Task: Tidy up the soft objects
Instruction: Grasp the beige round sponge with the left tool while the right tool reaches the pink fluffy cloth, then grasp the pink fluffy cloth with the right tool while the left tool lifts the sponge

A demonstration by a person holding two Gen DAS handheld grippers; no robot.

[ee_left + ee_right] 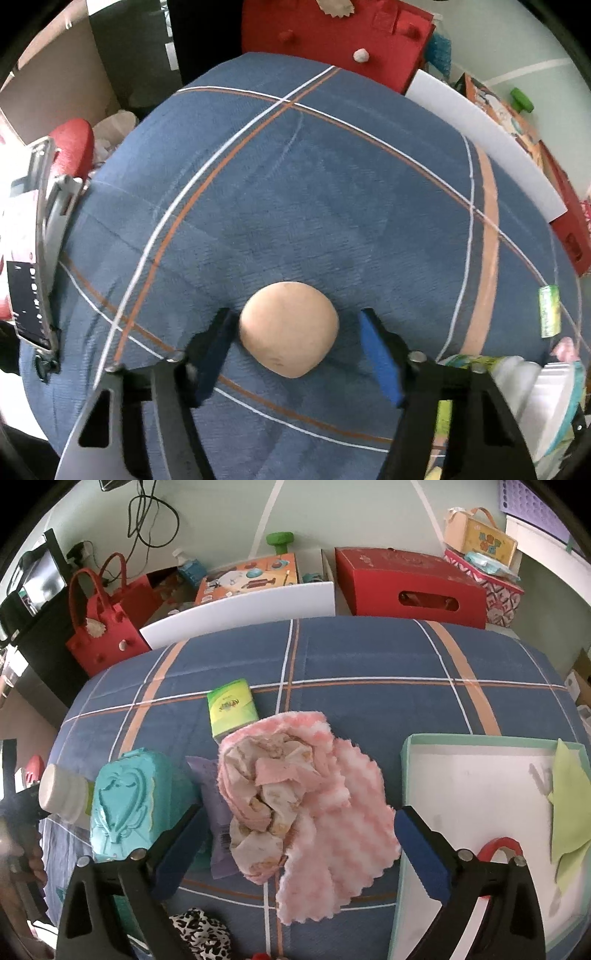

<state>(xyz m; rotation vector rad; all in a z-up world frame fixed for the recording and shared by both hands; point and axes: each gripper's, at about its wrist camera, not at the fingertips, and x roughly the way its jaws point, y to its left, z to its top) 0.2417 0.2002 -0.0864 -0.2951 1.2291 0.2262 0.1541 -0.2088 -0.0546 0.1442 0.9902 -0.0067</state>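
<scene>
Left wrist view: the left gripper (295, 343), wide open and empty, straddles a round peach foam ball (289, 328) on the blue plaid bed (332, 184).

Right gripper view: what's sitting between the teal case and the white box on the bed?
The pink towel, bunched around a patterned cloth, lies between the teal case and the white box, over a purple packet.

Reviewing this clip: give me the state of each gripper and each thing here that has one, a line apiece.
Left gripper: open, jaws either side of the ball, no firm grip visible.
Beige ball: resting on the blue bedcover.
Right gripper: open, above the cloths.
Pink towel: crumpled, not folded.
Patterned cloth: bunched on the towel.
Tray: open, holding a green cloth.
</scene>
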